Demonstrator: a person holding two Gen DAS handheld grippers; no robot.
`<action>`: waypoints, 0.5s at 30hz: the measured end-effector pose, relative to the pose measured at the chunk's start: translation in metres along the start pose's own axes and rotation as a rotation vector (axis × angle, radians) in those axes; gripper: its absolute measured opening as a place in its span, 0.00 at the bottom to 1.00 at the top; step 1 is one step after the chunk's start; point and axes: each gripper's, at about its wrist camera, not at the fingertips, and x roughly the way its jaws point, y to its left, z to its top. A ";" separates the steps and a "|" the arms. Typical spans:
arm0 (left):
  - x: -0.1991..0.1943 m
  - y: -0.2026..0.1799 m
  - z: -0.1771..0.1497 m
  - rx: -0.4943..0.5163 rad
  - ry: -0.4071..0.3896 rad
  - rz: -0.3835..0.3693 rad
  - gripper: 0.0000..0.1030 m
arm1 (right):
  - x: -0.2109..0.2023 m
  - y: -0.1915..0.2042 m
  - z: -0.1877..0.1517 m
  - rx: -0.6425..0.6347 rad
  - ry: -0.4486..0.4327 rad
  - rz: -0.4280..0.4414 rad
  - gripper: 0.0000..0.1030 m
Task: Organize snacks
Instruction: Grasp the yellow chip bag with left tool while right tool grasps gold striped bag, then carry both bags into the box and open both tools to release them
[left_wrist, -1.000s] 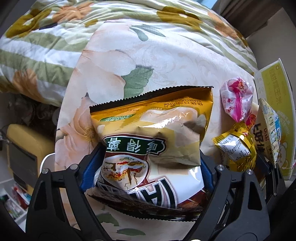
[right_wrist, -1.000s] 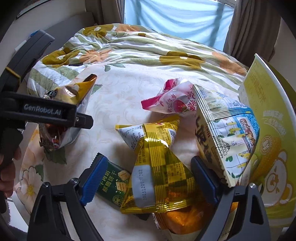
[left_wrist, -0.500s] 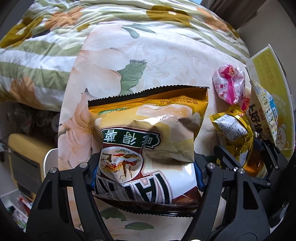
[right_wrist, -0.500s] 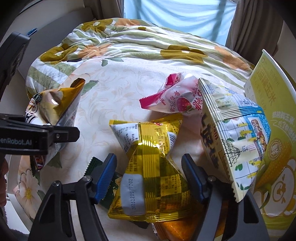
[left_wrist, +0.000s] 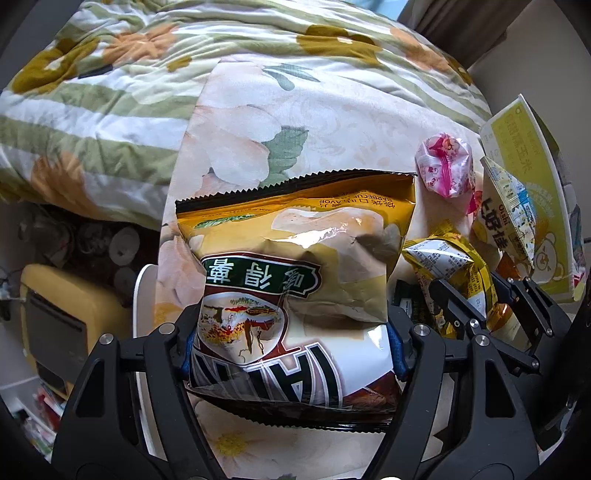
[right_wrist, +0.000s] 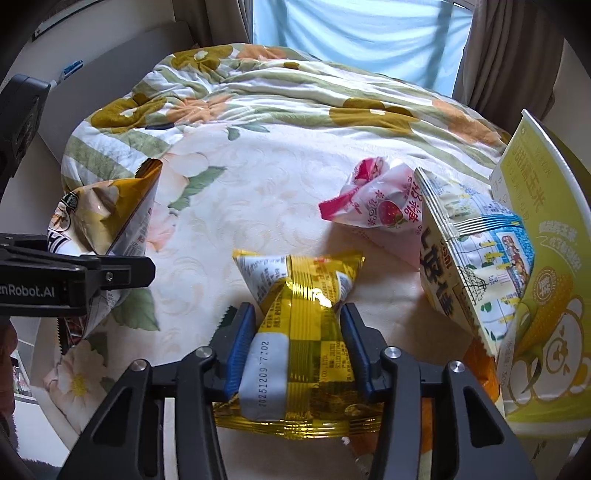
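A golden barbecue chip bag (left_wrist: 295, 266) fills the left wrist view, and my left gripper (left_wrist: 291, 347) is shut on its lower half, blue pads pressing both sides. From the right wrist view the same chip bag (right_wrist: 107, 206) hangs at the left edge of the bed. My right gripper (right_wrist: 297, 343) is shut on a yellow foil snack packet (right_wrist: 303, 280), which bunches between the pads. That yellow packet (left_wrist: 443, 258) also shows at the right of the left wrist view.
On the floral bedspread (right_wrist: 266, 177) lie a pink strawberry packet (right_wrist: 376, 210) and a white-and-blue snack bag (right_wrist: 476, 258) leaning on a yellow-green corn box (right_wrist: 543, 258). An orange packet (right_wrist: 480, 369) lies under them. The bed's edge drops off at left, over a yellow appliance (left_wrist: 55, 314).
The right jaws closed in from wide onto the yellow packet. The left jaws tightened on the chip bag, which has risen a little off the bedspread.
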 end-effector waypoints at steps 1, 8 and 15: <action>-0.006 0.000 -0.002 0.002 -0.008 -0.009 0.69 | -0.004 0.002 0.000 0.006 -0.008 0.002 0.41; -0.047 -0.010 -0.009 0.052 -0.067 -0.040 0.69 | -0.049 0.006 -0.001 0.079 -0.084 0.011 0.40; -0.091 -0.046 -0.008 0.148 -0.135 -0.109 0.69 | -0.119 -0.006 0.000 0.169 -0.199 -0.030 0.39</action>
